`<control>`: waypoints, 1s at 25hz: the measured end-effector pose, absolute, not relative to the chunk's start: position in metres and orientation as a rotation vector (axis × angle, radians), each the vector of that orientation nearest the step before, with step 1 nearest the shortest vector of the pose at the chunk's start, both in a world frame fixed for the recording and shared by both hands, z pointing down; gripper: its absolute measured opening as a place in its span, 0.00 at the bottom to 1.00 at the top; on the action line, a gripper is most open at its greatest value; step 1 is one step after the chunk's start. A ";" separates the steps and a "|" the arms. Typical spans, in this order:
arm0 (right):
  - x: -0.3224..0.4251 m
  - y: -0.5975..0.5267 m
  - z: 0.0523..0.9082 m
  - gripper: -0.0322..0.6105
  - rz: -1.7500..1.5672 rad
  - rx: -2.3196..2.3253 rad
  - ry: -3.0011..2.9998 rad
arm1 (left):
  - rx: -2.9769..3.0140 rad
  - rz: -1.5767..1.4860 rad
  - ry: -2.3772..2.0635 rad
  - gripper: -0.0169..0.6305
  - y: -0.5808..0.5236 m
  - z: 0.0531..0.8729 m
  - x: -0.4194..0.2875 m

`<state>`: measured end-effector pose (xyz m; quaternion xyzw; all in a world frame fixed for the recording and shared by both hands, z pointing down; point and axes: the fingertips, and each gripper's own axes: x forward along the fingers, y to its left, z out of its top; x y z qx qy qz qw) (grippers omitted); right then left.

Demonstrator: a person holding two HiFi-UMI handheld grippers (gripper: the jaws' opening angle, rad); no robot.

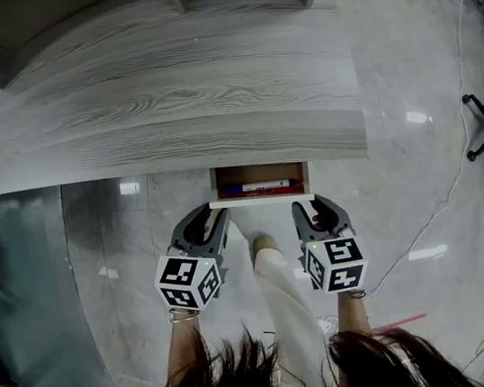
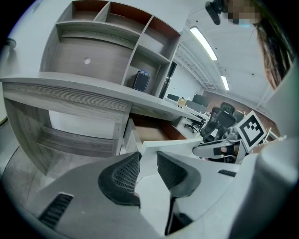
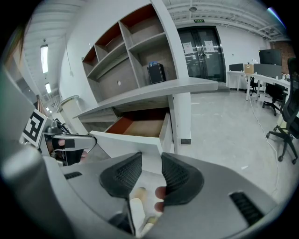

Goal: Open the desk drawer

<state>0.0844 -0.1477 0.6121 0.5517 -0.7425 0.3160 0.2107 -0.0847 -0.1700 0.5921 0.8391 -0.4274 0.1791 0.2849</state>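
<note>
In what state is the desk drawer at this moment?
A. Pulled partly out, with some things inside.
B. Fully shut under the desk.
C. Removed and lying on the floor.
A: in the head view the drawer juts out from under the desk top, and red and blue items lie inside it.

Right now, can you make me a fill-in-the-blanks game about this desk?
1. The desk drawer is pulled ___, not shut.
2. Inside it lies a blue-ended pen; the other pen beside it is coloured ___.
3. The left hand-held gripper and the right hand-held gripper each hold their jaws ___.
Missing words: open; red; apart.
</note>
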 end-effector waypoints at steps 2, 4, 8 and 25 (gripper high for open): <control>0.084 -0.146 0.612 0.26 0.880 1.534 -2.063 | 2.243 0.481 -1.143 0.20 -0.168 0.592 -0.085; 0.084 -0.144 0.611 0.26 0.879 1.532 -2.064 | 2.243 0.481 -1.143 0.20 -0.166 0.591 -0.086; 0.083 -0.141 0.613 0.26 0.881 1.526 -2.064 | 2.238 0.481 -1.146 0.20 -0.163 0.593 -0.086; 0.082 -0.130 0.620 0.26 0.895 1.500 -2.052 | 2.217 0.503 -1.143 0.20 -0.150 0.600 -0.087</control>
